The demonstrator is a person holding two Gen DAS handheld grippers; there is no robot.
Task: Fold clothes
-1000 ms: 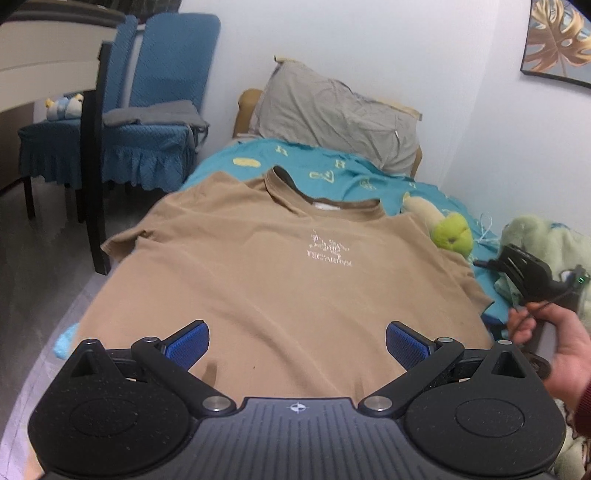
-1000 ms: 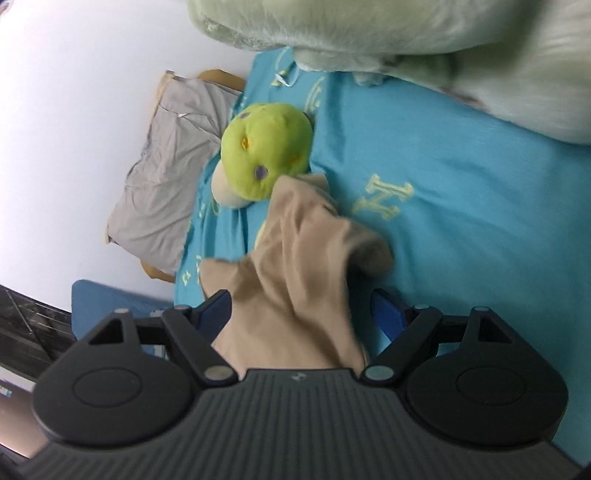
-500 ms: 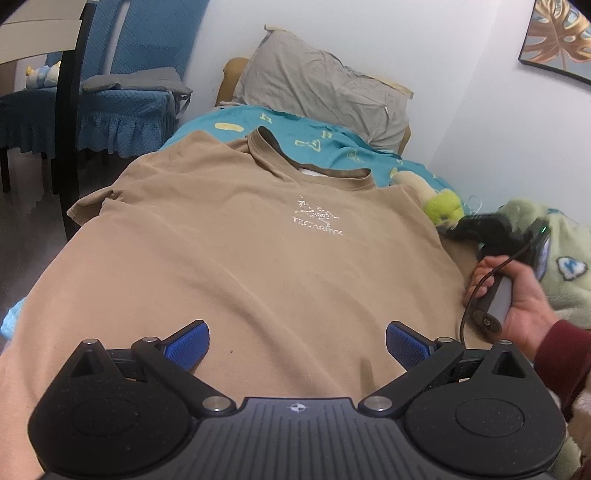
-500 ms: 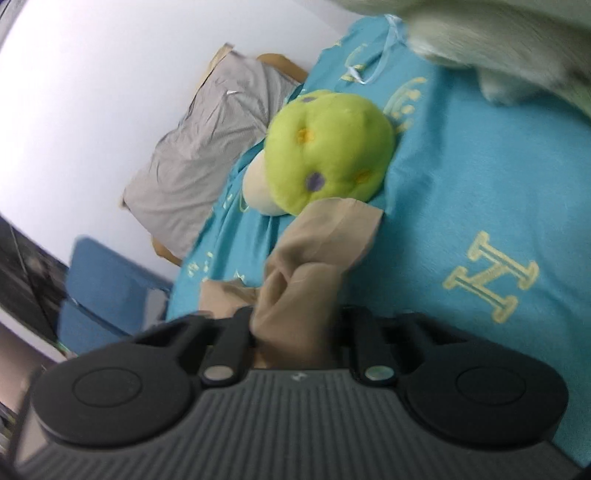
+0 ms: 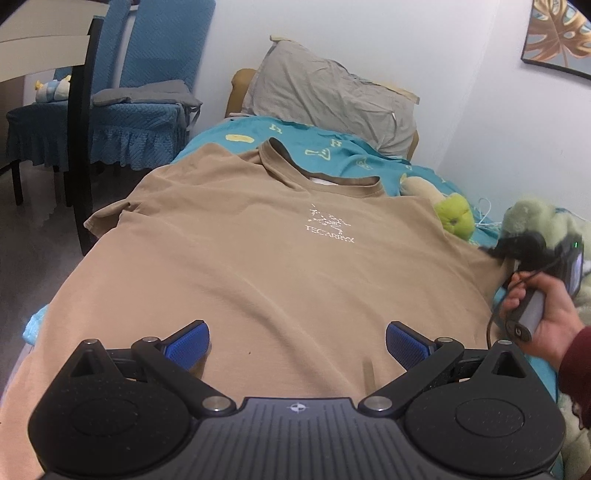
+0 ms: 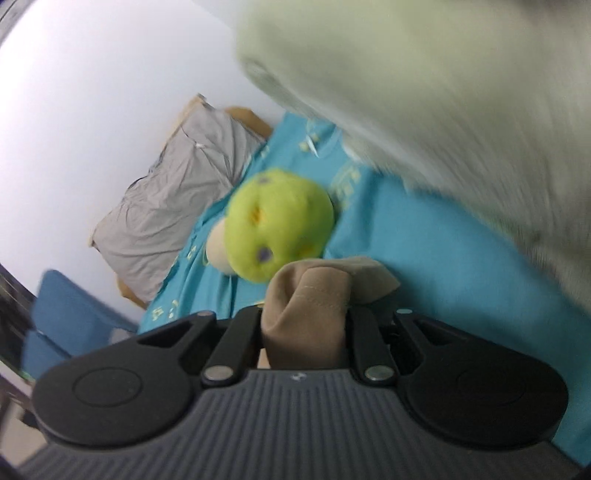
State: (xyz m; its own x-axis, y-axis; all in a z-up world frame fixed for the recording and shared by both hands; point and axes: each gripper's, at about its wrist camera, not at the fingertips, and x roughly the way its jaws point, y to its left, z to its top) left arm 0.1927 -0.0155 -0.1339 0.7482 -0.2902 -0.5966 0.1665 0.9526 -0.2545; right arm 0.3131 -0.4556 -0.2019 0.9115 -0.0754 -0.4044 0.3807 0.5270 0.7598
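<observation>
T-shirt (image 5: 266, 258): tan, spread front-up on the blue bedsheet (image 5: 332, 151); collar toward the grey pillow (image 5: 332, 96), hem toward the left wrist camera, long axis running along the bed.
Sleeves: one draped over the bed edge on the chair side; the other bunched and lifted off the sheet at the wall side.
Around: green plush toy (image 6: 280, 221) just beyond the lifted sleeve, pale green fluffy plush (image 5: 535, 225) close beside it, blurred in the right wrist view; blue chairs (image 5: 140, 92) past the bed edge; leaf picture (image 5: 561, 33) on the wall.
Left gripper (image 5: 297, 341): low over the hem, blue pads (image 5: 186, 343) spread wide, nothing pinched.
Right gripper (image 6: 304, 325): jaws just drawn in, pinching the sleeve (image 6: 310, 302) fabric.
Right hand (image 5: 543, 317): wrapped round the handle, dark red cuff showing, at the shirt's wall-side edge.
</observation>
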